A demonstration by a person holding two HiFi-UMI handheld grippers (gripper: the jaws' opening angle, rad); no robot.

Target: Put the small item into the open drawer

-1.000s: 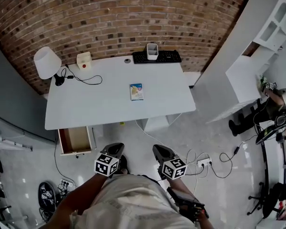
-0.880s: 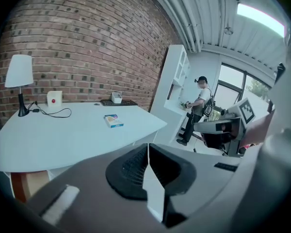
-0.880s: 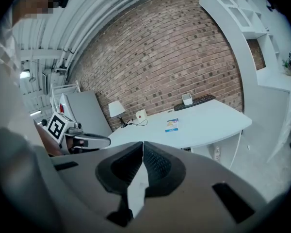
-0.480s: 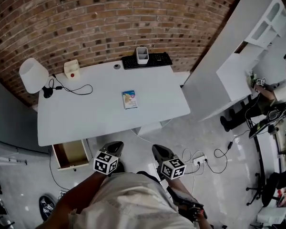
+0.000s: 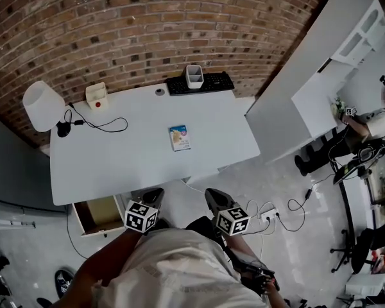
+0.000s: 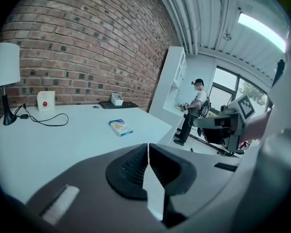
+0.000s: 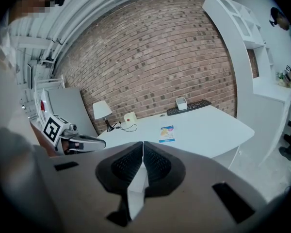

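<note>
**Two closed tongs held short of the desk**

Both tools are held low in front of the person, near the front edge of the white desk (image 5: 128, 162). The jaws of the left gripper (image 5: 154, 195) are seen pressed together with nothing between them, and those of the right gripper (image 5: 213, 196) are likewise closed on nothing. The small blue and yellow box (image 5: 179, 137) is laid flat near the middle of the desktop, well apart from both grippers. The open wooden-lined drawer (image 5: 97, 214) is pulled out below the desk's near left corner, just beside the left gripper. A white table lamp (image 5: 38, 101) and a black keyboard (image 5: 200, 83) are set along the side by the brick wall.
</note>
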